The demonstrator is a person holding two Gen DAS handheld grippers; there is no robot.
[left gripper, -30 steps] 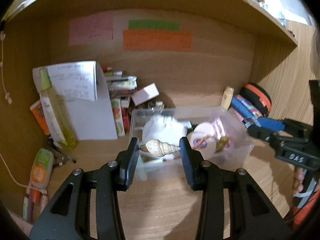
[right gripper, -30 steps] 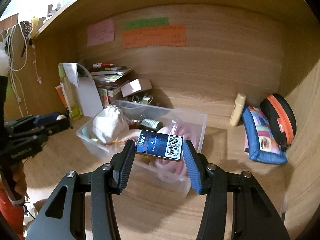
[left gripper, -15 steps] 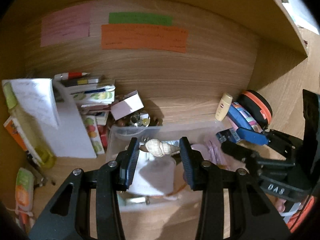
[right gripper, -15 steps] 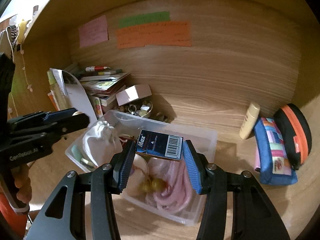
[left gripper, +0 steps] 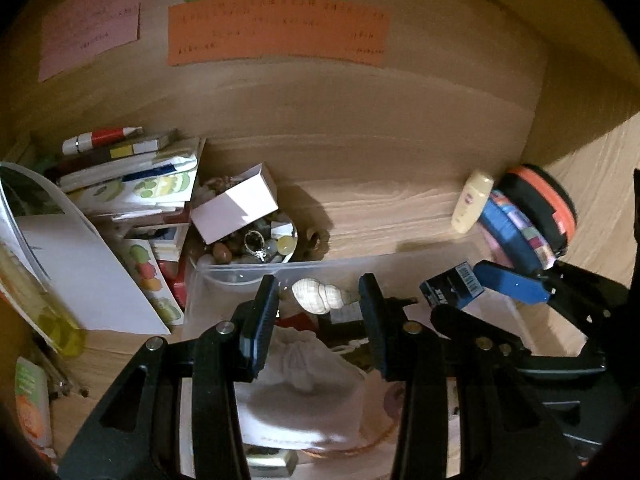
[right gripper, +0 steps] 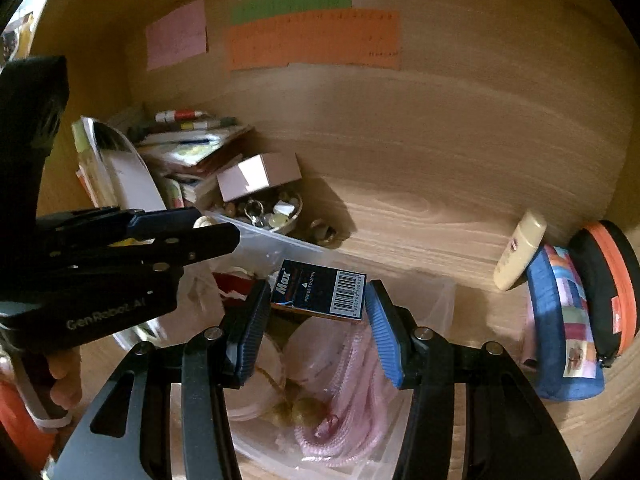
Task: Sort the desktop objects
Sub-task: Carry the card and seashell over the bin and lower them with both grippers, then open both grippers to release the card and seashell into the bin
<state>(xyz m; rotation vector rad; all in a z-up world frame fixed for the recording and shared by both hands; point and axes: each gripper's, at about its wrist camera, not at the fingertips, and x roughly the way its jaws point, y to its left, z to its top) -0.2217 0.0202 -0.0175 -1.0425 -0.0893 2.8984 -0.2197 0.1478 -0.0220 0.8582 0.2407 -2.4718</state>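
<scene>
I am holding a pale spiral seashell between the jaws of my left gripper; the jaws are pinching it at its two ends, and it is hanging crosswise over the clear plastic bin. My right gripper is clamping a small dark blue box with a barcode and the word "Max" on it, and that box is hovering over the same bin, above a coil of pink cord and two yellowish beads. From the left camera I am seeing the right gripper just beside mine on the right, with the blue box in its grip. Under the shell a white drawstring pouch is lying inside the bin. Behind the bin a small dish of trinkets is sitting next to a tilted white carton and a stack of booklets. Against the right wall a cream tube is leaning beside a blue patchwork pouch and a black case with an orange zip. Pink, green and orange notes are sticking to the back panel.
</scene>
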